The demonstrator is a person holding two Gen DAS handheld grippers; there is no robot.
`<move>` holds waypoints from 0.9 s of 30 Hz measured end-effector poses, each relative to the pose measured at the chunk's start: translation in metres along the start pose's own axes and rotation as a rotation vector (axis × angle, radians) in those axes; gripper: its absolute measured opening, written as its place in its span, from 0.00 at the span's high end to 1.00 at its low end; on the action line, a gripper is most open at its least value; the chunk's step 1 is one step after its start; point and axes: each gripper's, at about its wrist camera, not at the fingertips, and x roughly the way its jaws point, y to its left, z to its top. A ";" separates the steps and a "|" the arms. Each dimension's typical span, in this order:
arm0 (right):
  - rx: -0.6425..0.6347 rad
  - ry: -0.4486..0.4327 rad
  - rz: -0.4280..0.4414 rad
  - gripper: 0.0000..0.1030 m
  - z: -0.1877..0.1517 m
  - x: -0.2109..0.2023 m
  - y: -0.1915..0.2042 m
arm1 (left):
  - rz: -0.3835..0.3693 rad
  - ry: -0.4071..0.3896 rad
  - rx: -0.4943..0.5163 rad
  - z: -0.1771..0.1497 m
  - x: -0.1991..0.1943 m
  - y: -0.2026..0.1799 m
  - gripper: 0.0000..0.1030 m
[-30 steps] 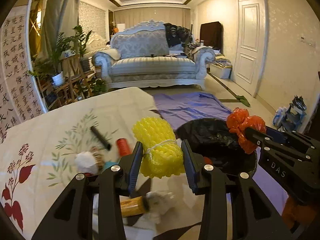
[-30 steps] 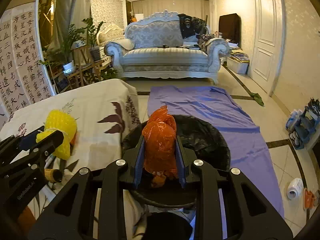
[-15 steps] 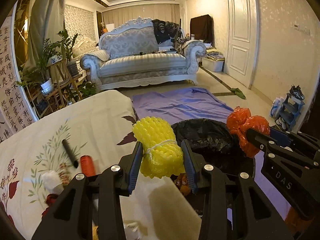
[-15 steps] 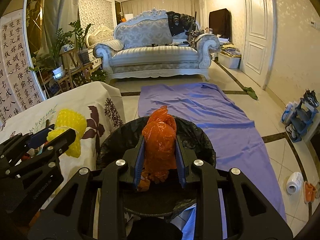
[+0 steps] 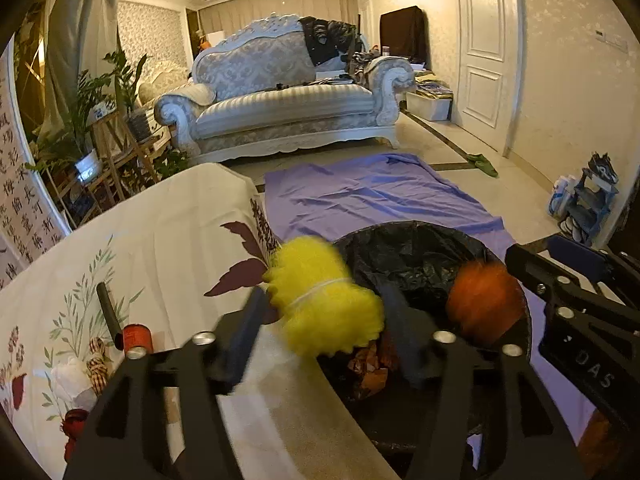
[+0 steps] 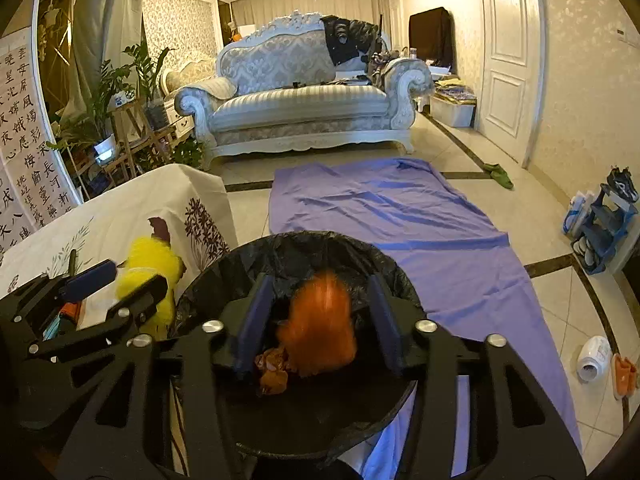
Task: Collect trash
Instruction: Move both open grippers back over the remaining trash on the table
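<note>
You had both claws over the bin [image 6: 224,276], a round one lined with crinkled black plastic, standing on the floor beside the cloth-covered surface [image 5: 132,248]. Your left claw [image 5: 324,320] was opening, and the yellow foam netting [image 5: 324,304], a bumpy roll cinched by a white band, sat blurred between its fingers at the bin's near rim, apparently slipping free. Your right claw [image 6: 320,316] was opening too, the orange plastic bag [image 6: 320,328] smeared with motion between its blue pads [image 6: 254,320] above the bin's middle, with crumpled brownish scraps below it. Both pieces looked very light and soft; the netting would likely spring back when squeezed, so the banded waist was the sensible place to pinch it, while the thin, slick bag would crush to nothing and was best taken across its bunched bulk. Neither seemed fragile. Small bits lay on the surface: a red spool [image 5: 137,338], a black stick [image 5: 107,308] and a white wad [image 5: 72,380].
</note>
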 end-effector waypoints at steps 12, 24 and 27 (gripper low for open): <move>0.016 -0.001 -0.018 0.49 0.001 -0.005 -0.002 | 0.016 -0.007 -0.029 -0.005 -0.014 0.012 0.31; -0.021 0.003 0.048 0.44 -0.015 -0.026 0.037 | 0.052 -0.015 -0.068 -0.020 -0.053 0.050 0.31; -0.044 0.004 0.074 0.44 -0.019 -0.033 0.055 | 0.072 -0.017 -0.085 -0.028 -0.063 0.064 0.31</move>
